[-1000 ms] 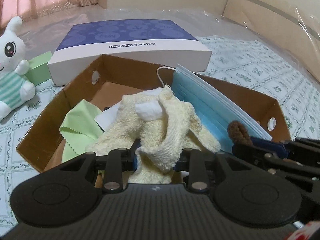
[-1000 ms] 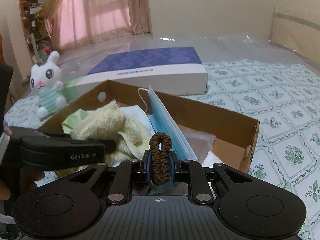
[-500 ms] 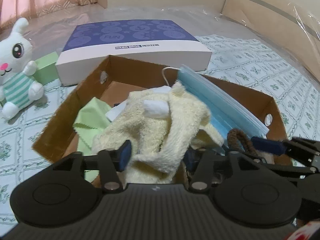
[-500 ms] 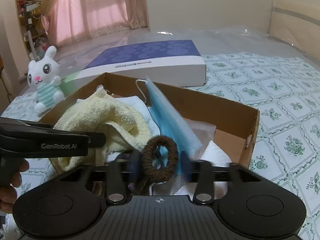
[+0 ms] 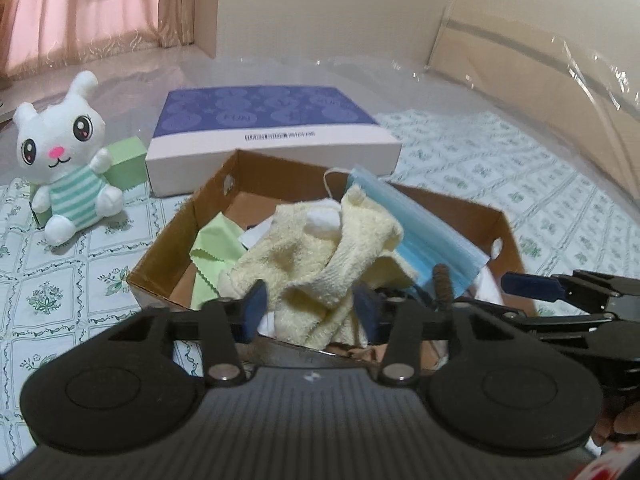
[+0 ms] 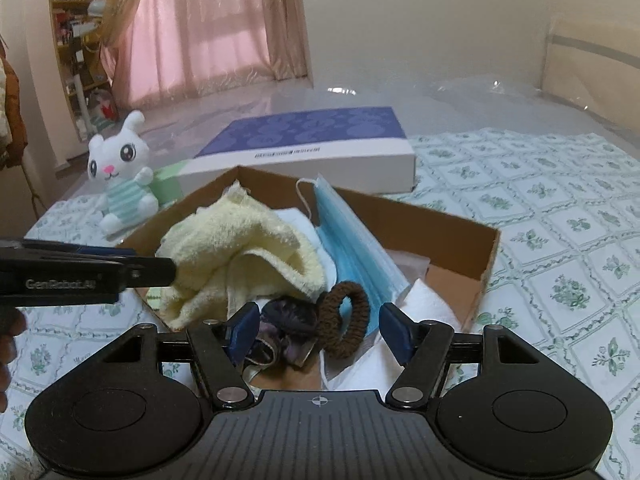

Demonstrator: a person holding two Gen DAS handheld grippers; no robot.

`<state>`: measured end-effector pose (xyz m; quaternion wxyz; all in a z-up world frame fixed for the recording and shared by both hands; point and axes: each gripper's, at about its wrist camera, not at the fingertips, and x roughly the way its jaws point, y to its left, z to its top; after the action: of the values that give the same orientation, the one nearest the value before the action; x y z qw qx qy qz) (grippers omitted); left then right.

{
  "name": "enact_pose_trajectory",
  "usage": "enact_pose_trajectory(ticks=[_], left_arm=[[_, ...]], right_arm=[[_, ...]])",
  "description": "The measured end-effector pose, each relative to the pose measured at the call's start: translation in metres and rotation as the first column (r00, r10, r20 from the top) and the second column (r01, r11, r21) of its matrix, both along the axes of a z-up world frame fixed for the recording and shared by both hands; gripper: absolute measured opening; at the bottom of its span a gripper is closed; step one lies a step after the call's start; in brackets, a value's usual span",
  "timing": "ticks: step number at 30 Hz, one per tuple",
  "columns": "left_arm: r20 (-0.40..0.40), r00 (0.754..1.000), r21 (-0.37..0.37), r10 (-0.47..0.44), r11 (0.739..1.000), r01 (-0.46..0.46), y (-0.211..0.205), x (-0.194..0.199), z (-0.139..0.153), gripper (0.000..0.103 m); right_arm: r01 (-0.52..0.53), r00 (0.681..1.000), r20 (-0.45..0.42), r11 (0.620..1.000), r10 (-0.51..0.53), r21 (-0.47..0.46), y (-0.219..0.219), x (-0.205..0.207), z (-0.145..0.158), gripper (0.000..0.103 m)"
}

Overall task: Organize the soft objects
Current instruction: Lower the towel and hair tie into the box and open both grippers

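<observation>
Left wrist view: the crumpled pale-yellow towel (image 5: 320,256) lies in the cardboard box (image 5: 168,256) on the bed; the left gripper (image 5: 310,310) is closing, pads clear of it. A plush rabbit (image 5: 66,164) sits nearby.

Right wrist view: the brown hair tie (image 6: 346,318) rests in the box against a blue face mask (image 6: 352,248), between the right gripper's (image 6: 318,332) opening, released jaws.

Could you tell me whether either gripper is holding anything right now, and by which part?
Nothing is held. The left gripper, jaws closing, straddles the towel unpressed; the right gripper's opening jaws stand clear of the hair tie.
</observation>
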<state>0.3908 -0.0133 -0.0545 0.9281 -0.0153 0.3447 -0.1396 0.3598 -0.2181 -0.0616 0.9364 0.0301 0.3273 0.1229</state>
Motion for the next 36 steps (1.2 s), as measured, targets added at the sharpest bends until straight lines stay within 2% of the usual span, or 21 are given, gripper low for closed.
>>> enact_pose_trajectory(ticks=[2, 4, 6, 7, 10, 16, 19, 26, 29, 31, 33, 36], left_arm=[[0.008, 1.000, -0.020, 0.003, 1.000, -0.003, 0.002, 0.000, 0.004, 0.024], [0.023, 1.000, -0.035, 0.003, 0.999, -0.002, 0.001, 0.003, 0.006, 0.018], [0.024, 1.000, -0.037, -0.002, 0.999, 0.003, -0.003, 0.009, 0.005, 0.015], [0.018, 1.000, -0.037, -0.005, 0.999, 0.005, -0.005, 0.012, 0.003, 0.011], [-0.026, 0.999, -0.039, -0.035, 0.999, 0.034, -0.018, 0.026, -0.009, 0.009], [-0.114, 0.992, -0.002, -0.061, 0.998, 0.061, -0.045, 0.037, -0.041, 0.009], [-0.122, 0.991, 0.000, -0.049, 0.999, 0.049, -0.047, 0.037, -0.049, 0.010], [-0.110, 0.993, 0.018, -0.043, 0.999, 0.045, -0.044, 0.025, -0.038, 0.012], [-0.095, 0.995, 0.023, -0.037, 0.999, 0.039, -0.040, 0.014, -0.029, 0.020], [-0.086, 0.996, 0.018, -0.030, 0.999, 0.032, -0.036, 0.006, -0.021, 0.031], [-0.071, 0.997, 0.015, -0.025, 1.000, 0.026, -0.031, -0.004, -0.012, 0.038], [-0.044, 0.999, 0.008, -0.014, 1.000, 0.014, -0.024, -0.021, 0.002, 0.044]], right_arm=[[0.017, 1.000, 0.018, 1.000, -0.017, 0.008, -0.003, -0.001, 0.004, 0.065], [0.024, 0.999, 0.037, 0.999, -0.025, 0.024, -0.006, 0.000, 0.008, 0.055], [0.030, 0.998, 0.049, 0.999, -0.032, 0.034, -0.009, 0.002, 0.010, 0.040], [0.033, 0.998, 0.051, 0.999, -0.035, 0.036, -0.009, 0.004, 0.010, 0.037], [0.040, 0.998, 0.040, 0.998, -0.042, 0.047, -0.011, 0.008, 0.007, 0.034], [0.047, 0.999, -0.008, 0.998, -0.046, 0.035, -0.015, 0.008, -0.004, 0.034], [0.047, 0.998, -0.040, 0.999, -0.046, 0.022, -0.016, 0.006, -0.011, 0.034], [0.039, 0.997, -0.069, 0.999, -0.037, 0.032, -0.017, -0.004, -0.014, 0.034], [0.031, 0.997, -0.075, 0.999, -0.028, 0.033, -0.016, -0.009, -0.010, 0.035], [0.027, 0.997, -0.076, 0.999, -0.023, 0.040, -0.016, -0.014, -0.006, 0.040], [0.018, 0.997, -0.071, 0.999, -0.015, 0.048, -0.014, -0.021, -0.002, 0.051], [0.014, 0.999, -0.049, 0.999, -0.011, 0.051, -0.012, -0.034, 0.006, 0.063]])
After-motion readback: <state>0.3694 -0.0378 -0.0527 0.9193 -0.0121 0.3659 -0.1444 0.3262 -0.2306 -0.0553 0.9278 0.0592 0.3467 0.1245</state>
